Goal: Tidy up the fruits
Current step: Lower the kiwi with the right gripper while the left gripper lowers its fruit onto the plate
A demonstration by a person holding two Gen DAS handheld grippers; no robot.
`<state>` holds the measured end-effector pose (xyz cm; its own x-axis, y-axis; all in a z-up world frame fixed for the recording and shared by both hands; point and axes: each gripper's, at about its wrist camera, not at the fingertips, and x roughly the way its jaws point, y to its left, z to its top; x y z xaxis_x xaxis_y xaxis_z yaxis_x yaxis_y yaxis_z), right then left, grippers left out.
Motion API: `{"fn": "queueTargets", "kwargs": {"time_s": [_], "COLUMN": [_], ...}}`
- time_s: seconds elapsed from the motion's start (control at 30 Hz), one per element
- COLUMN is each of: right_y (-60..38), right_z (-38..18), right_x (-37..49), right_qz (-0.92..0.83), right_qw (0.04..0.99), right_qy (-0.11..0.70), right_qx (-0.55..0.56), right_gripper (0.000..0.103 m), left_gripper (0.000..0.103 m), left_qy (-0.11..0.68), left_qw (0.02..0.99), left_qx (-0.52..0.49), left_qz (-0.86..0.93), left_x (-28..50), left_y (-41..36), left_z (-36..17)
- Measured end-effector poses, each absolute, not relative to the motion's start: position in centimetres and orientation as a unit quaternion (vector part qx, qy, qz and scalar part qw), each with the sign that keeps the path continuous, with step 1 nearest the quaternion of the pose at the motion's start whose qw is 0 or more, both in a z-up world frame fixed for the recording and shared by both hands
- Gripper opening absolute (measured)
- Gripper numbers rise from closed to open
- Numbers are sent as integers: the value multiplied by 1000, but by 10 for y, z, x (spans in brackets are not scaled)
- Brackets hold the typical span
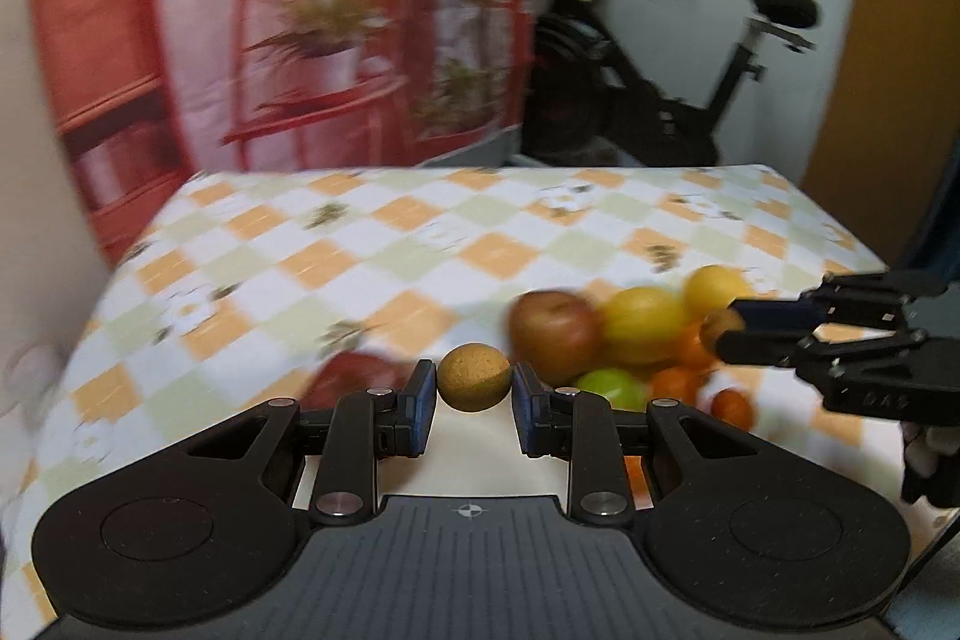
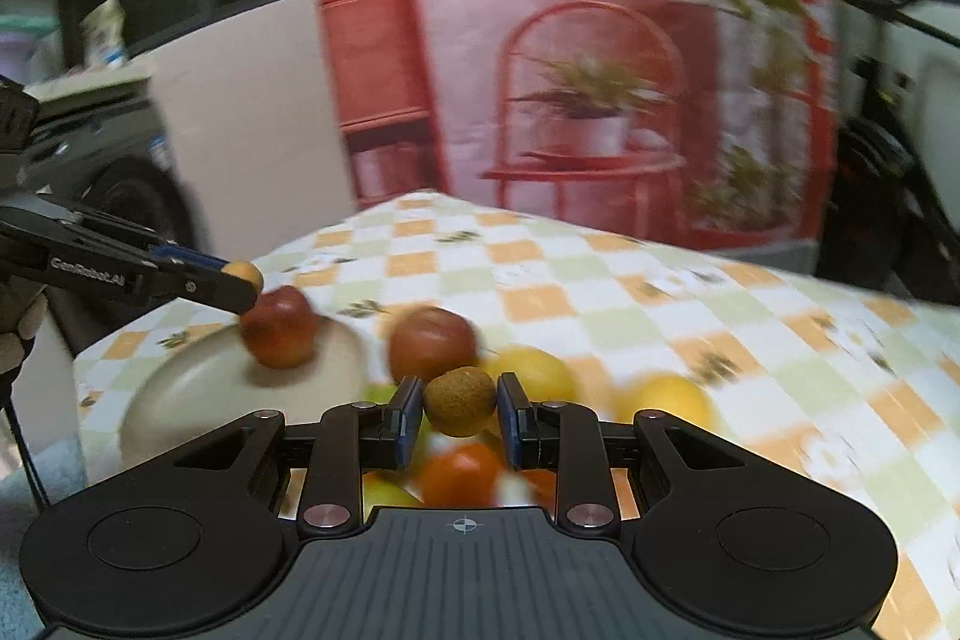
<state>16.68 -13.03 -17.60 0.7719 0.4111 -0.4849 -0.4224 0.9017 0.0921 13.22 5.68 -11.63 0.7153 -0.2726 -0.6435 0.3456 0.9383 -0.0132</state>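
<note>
A table (image 1: pixel 372 244) under a checked cloth of orange, pale green and white squares fills the ground before me, with a red-and-pink printed backdrop (image 1: pixel 288 28) hanging at its far side and a black exercise bike (image 1: pixel 648 88) standing to the right of that. On the near left of the cloth sits a broad cream plate (image 2: pixel 198 388), and one red apple (image 2: pixel 281 327) rests on its far rim. To the right of the plate the loose fruit lies heaped together: a second red apple (image 2: pixel 433 343) at the far left of the heap, two yellow lemons (image 1: pixel 645 328) beside it running off to the right, a green apple (image 1: pixel 612 388) nearer to me, and small orange mandarins (image 1: pixel 678 382) tucked in at the near side, touching one another. My left gripper (image 1: pixel 474 388) hangs above the near edge of the plate, its blue pads pressed in on a small round tan fruit (image 1: pixel 474 377) with a rough speckled skin; I cannot tell its kind. My right gripper (image 2: pixel 461 403) hangs over the heap, jaws drawn in tight on a fuzzy brown kiwi (image 2: pixel 461 400). Both fruits are clear of the table.
</note>
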Motion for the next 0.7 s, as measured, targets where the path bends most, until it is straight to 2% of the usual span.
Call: {"fn": "queueTargets", "kwargs": {"time_s": [0.33,0.7], "right_y": [-20,25], "right_z": [-177,-200], "right_x": [221,254], "right_qz": [295,291], "right_qw": [899,872], "right_qy": [306,354], "right_qx": [-108,-172], "right_gripper": [25,25], "left_gripper": [29,29], "left_qy": [370,374], "left_qw": [920,920], "left_qx": [19,37], "left_qz": [-127,-114], "left_x": [147,162], "left_y": [106,113], "left_z": [-144,-162]}}
